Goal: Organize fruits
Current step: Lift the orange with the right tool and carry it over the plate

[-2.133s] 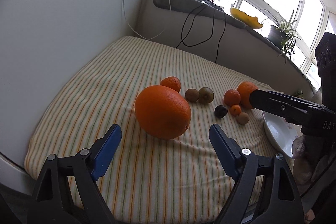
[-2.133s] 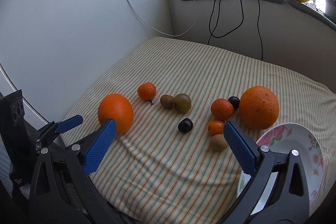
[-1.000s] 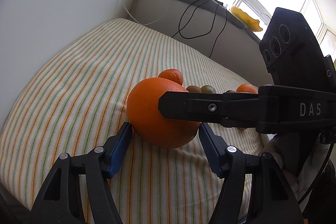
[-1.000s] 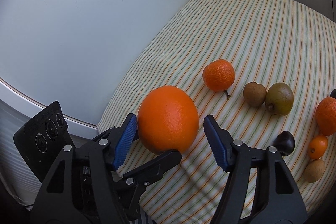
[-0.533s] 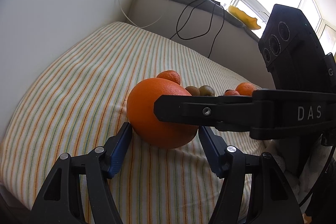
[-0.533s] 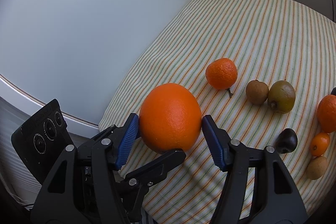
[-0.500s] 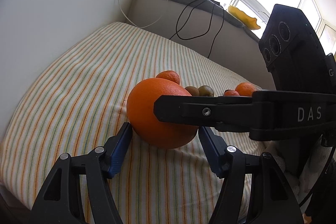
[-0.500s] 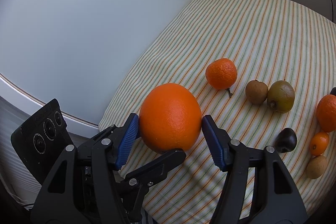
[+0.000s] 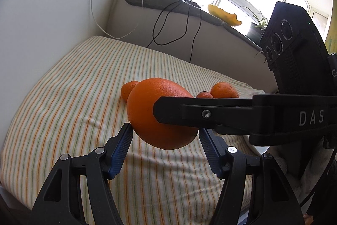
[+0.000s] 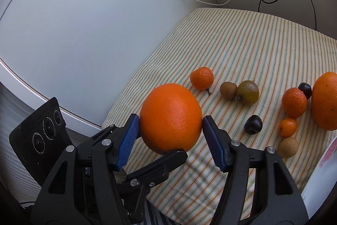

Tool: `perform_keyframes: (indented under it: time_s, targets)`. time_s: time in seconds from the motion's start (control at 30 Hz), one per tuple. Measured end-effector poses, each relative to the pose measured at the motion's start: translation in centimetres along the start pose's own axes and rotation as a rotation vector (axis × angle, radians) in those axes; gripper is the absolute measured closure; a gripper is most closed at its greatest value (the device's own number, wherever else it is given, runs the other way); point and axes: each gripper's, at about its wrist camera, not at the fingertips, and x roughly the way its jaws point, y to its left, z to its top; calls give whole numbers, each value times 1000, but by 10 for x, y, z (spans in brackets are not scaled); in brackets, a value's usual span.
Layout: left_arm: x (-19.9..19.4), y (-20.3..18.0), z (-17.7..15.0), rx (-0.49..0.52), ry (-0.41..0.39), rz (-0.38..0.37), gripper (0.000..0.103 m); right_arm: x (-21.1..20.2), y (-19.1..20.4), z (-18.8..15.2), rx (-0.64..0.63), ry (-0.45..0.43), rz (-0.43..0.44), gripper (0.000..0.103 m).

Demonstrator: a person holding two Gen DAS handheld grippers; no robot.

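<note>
striped cloth [image 10: 242,50] covers the whole work surface under both tools, white wall panel [image 10: 94,20] off to the right gripper's left; big orange [image 10: 171,117] sits dead centre between the right gripper [image 10: 170,132] pads, blue pads [image 10: 128,138] pressed on both its flanks, so right is clamped on it and it looks raised off the cloth, shadow below; left gripper [image 9: 165,148] is right under/behind the same orange [image 9: 162,115], its blue pads [image 9: 121,151] spread just outside the fruit's sides, left tip about touching, can't tell if it actually bears on it, reads as apart; right tool's black finger crosses the left wrist view in front of the orange; second large orange [image 10: 325,100] far right of the right gripper, at the frame edge; white plate [image 10: 320,172] with pink print low right, only its rim in frame; ahead of the right gripper: mandarin [image 10: 201,78], then brown kiwi [image 10: 228,90] touching a greener kiwi [image 10: 247,91]; right of the fingers: another mandarin [image 10: 294,102], dark plum [image 10: 253,124], tan round fruit [image 10: 288,147], small orange kumquat [image 10: 288,127], second dark plum [image 10: 305,90] wedged between mandarin and far orange
</note>
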Motion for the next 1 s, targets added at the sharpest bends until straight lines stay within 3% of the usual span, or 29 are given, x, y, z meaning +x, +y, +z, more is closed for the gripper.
perform_keyframes:
  time_s: [0.63, 1.0]
  targets:
    - [51, -125, 1, 159, 80, -184, 38, -129, -82, -48, 135, -144, -134, 38]
    - [92, -190, -5, 206, 151, -260, 38, -178, -146, -77, 233, -183, -197, 38]
